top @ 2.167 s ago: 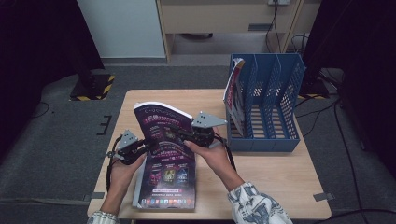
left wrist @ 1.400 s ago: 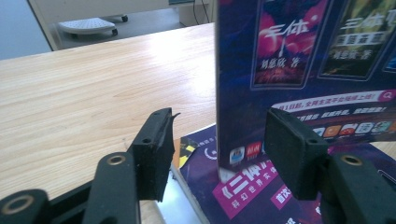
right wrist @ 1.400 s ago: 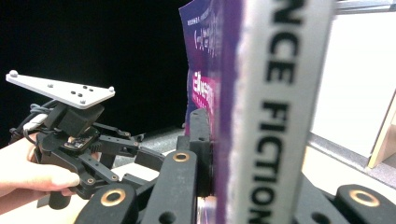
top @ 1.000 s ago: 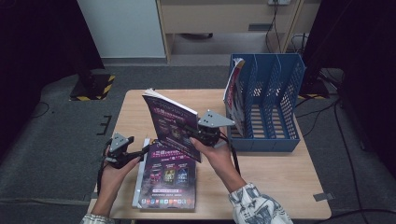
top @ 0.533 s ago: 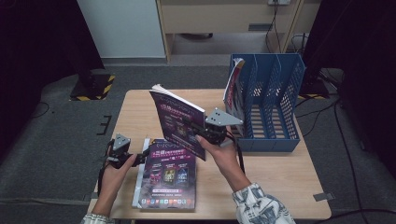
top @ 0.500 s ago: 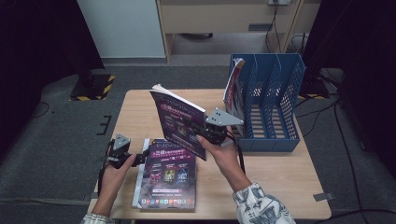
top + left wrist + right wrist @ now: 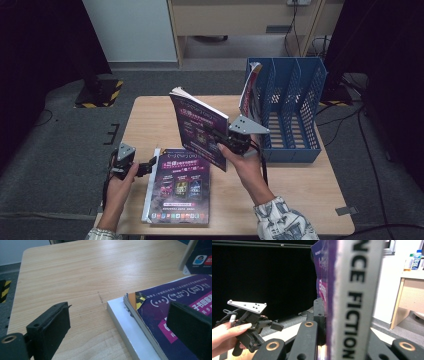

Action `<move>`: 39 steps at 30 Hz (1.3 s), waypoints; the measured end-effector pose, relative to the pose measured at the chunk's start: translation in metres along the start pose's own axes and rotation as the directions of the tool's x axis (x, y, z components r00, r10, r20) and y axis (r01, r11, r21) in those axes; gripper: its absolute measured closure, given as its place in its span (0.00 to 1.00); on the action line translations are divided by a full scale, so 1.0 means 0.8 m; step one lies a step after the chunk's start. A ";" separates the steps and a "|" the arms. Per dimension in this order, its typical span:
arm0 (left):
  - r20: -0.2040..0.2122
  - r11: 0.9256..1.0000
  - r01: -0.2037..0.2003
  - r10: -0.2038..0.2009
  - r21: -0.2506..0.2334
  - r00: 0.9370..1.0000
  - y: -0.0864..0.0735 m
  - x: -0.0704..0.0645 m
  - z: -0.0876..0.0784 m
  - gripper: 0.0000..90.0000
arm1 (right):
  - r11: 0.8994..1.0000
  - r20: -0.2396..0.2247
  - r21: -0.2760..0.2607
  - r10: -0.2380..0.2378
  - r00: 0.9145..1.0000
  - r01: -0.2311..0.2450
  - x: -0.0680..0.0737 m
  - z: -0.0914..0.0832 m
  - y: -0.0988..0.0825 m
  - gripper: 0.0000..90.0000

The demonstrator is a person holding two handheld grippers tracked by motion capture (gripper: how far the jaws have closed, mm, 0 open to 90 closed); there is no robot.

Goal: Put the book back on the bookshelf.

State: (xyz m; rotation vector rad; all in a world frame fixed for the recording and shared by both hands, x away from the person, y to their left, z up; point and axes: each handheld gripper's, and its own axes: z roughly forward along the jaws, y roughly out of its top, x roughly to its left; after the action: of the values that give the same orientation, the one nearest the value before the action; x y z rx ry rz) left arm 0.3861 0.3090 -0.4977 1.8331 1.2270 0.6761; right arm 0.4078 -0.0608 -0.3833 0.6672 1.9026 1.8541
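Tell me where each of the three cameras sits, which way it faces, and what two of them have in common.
High view: above the person's side, looking forward and down on the table; both forearms, left tongs and right tongs show.
Left gripper view: rides the left tongs, low over the table, facing the flat magazine stack; its open jaws show.
Right gripper view: rides the right tongs, facing the raised magazine edge-on; its jaws clamp it.
Shared: the high and right gripper views both show the left hand.
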 end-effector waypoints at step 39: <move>-0.013 0.998 -0.056 0.056 0.030 0.998 -0.001 -0.006 0.004 0.05 | 0.999 0.025 0.034 -0.011 1.000 0.011 0.001 -0.056 -0.009 0.92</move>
State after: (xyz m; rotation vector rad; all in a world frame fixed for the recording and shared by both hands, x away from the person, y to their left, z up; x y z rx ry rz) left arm 0.3863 0.3038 -0.5000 1.8964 1.2046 0.7056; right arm 0.3801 -0.0968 -0.3885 0.6869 1.9219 1.8015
